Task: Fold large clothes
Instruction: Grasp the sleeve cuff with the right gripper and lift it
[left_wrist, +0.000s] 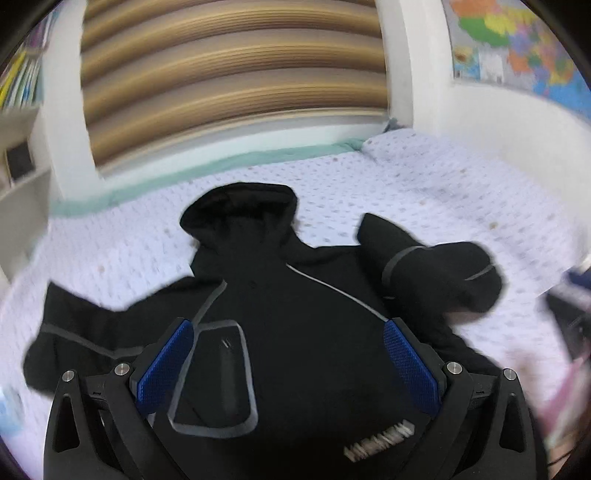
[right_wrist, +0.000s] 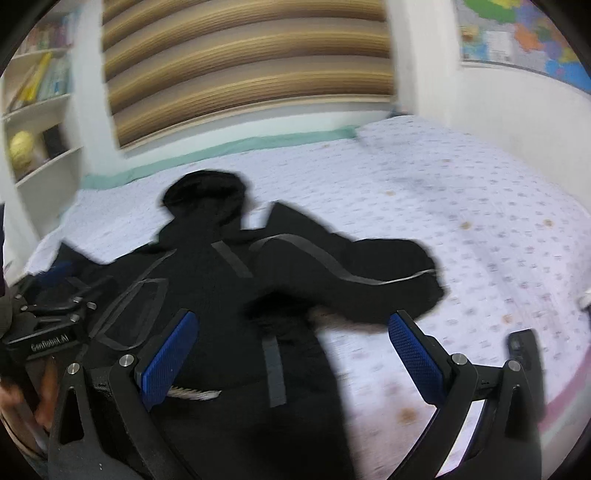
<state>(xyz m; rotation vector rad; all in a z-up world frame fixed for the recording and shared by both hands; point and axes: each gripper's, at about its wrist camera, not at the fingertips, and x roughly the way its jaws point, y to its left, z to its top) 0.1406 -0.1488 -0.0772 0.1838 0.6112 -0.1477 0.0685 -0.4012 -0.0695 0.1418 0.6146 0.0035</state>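
Observation:
A black hooded jacket (left_wrist: 295, 295) with grey seam stripes lies spread on a pale patterned bedspread (left_wrist: 461, 192), hood toward the far wall. Its right sleeve (left_wrist: 436, 269) is bunched and folded back over the shoulder; its left sleeve (left_wrist: 74, 332) stretches out flat. My left gripper (left_wrist: 288, 328) hovers open over the jacket's chest, holding nothing. In the right wrist view the same jacket (right_wrist: 229, 295) fills the lower left and the bunched sleeve (right_wrist: 369, 273) lies across the middle. My right gripper (right_wrist: 293, 325) is open above the jacket's right edge, nothing between its blue pads. The left gripper's body (right_wrist: 48, 328) shows at the left edge.
A wooden slatted headboard (left_wrist: 232, 66) and white posts stand behind the bed. White shelves (right_wrist: 40, 110) with books and a yellow ball are on the left. A coloured map (left_wrist: 517, 40) hangs on the right wall. A dark device (right_wrist: 521, 347) lies on the bedspread (right_wrist: 461, 206) at the right.

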